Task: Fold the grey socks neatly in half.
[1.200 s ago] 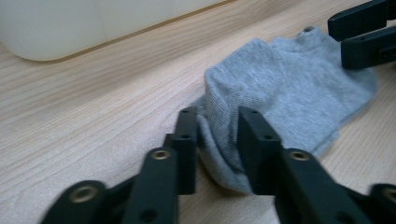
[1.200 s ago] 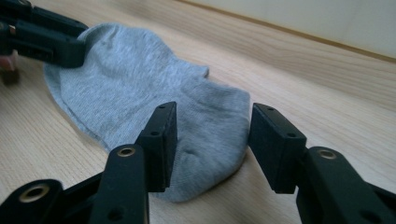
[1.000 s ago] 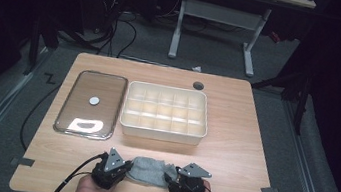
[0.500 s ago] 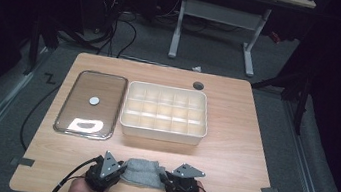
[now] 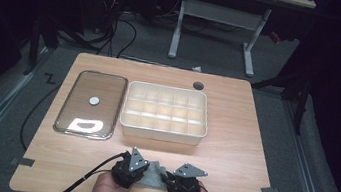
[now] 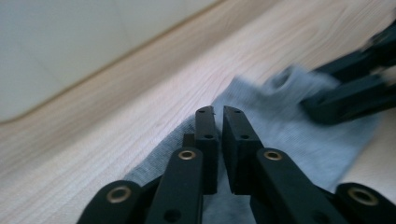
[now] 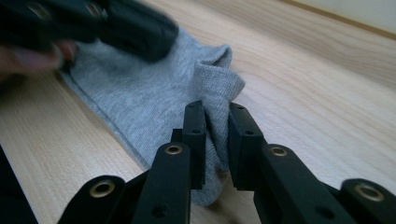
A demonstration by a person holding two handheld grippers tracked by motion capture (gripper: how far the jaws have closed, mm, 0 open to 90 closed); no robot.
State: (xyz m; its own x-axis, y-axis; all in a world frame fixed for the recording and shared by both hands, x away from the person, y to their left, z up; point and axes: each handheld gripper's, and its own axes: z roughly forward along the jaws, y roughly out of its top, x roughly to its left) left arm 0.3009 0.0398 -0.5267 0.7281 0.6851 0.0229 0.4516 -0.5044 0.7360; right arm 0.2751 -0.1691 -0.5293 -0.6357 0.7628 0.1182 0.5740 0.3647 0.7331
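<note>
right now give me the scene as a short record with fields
work item: grey cloth at near table edge
left gripper: jaws shut on cloth edge, just closed
right gripper: jaws shut on bunched cloth fold, just closed
divided tray: empty, mid table
lid: flat, left of tray
table: light wood

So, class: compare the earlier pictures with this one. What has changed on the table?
Both jaws have just closed: the left hand-held gripper and the right hand-held gripper now pinch the grey sock, which is bunched shorter between them. The divided box and lid stayed put.
</note>
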